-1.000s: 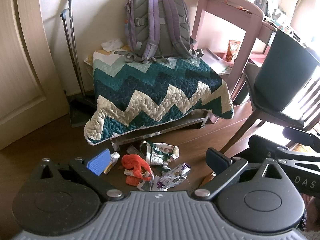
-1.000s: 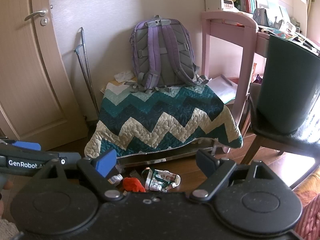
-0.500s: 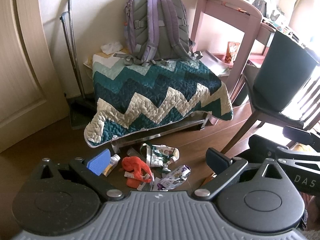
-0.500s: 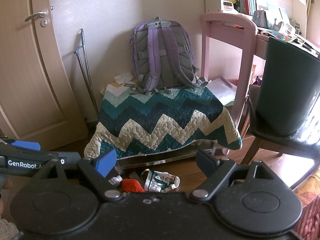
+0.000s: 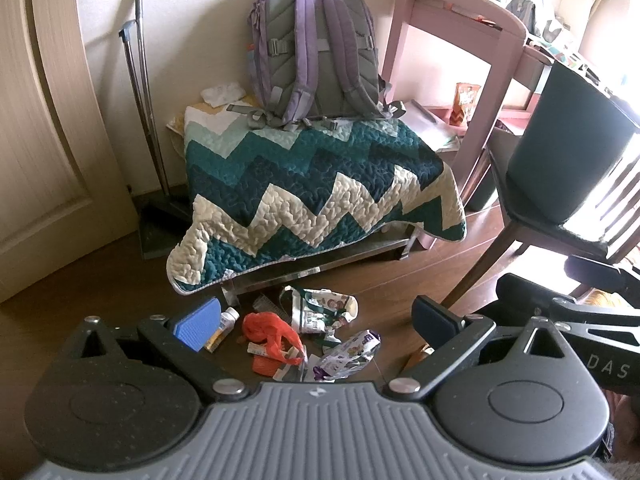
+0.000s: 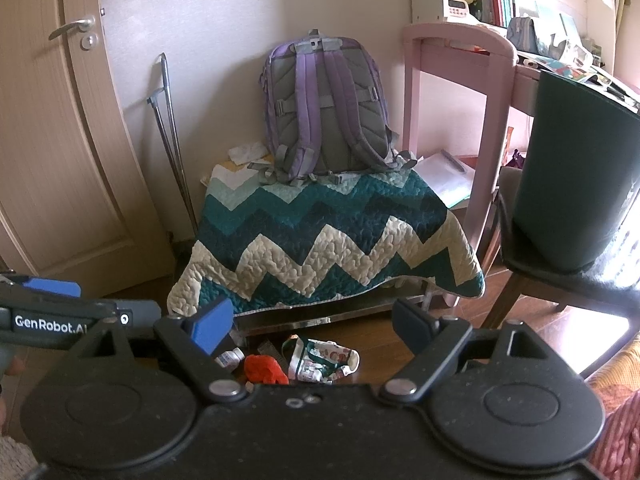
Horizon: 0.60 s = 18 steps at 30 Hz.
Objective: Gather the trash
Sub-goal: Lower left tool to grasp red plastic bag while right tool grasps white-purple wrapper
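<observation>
A pile of trash lies on the wood floor in front of the quilt-covered bench: an orange plastic bag (image 5: 272, 334), a white-green wrapper (image 5: 320, 310), a purple-silver wrapper (image 5: 348, 354) and a small white bottle (image 5: 222, 326). The orange bag (image 6: 264, 368) and white-green wrapper (image 6: 320, 358) also show in the right wrist view. My left gripper (image 5: 316, 322) is open and empty, held above the pile. My right gripper (image 6: 310, 322) is open and empty, farther back and higher. A dark green bin (image 6: 576, 184) stands on a chair at right.
A zigzag quilt (image 5: 316, 188) drapes a low bench with a purple backpack (image 5: 316, 48) on top. A dustpan and broom handle (image 5: 160, 216) lean at the wall left. A pink desk (image 6: 456, 80) and a wooden chair (image 5: 552, 232) stand right. A door (image 6: 52, 140) is left.
Both grippers have drawn slightly back and up; the scene has shifted a little down in view. Jaws stay open.
</observation>
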Each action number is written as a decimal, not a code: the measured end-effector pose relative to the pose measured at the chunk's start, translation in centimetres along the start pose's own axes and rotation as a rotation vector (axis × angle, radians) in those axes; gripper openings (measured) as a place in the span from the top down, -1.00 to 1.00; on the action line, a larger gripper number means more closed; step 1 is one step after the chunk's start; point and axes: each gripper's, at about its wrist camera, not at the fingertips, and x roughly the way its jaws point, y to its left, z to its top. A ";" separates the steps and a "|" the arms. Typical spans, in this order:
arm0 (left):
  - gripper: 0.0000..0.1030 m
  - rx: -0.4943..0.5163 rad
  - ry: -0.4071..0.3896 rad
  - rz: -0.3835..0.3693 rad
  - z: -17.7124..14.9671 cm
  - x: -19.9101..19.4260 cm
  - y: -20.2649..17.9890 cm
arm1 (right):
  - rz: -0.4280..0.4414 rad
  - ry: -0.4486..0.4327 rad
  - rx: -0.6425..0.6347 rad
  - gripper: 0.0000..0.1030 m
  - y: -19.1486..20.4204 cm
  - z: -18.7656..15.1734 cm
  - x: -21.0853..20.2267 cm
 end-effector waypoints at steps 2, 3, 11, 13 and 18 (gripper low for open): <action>-0.99 -0.002 0.006 -0.004 0.2 0.2 0.1 | 0.002 0.010 -0.001 -0.68 -0.1 0.2 0.5; -0.99 -0.006 0.008 -0.005 0.4 0.4 0.2 | -0.001 0.012 -0.002 -0.68 -0.2 0.2 0.8; -0.99 -0.035 0.043 0.056 1.3 6.4 3.3 | 0.003 0.030 -0.017 -0.68 -2.1 1.2 6.7; -0.99 -0.032 0.062 0.108 1.4 8.9 4.3 | 0.031 0.061 -0.010 -0.68 -2.9 1.4 9.1; -0.99 -0.081 0.167 0.145 1.2 16.0 7.2 | 0.088 0.167 0.043 -0.68 -5.1 1.5 16.6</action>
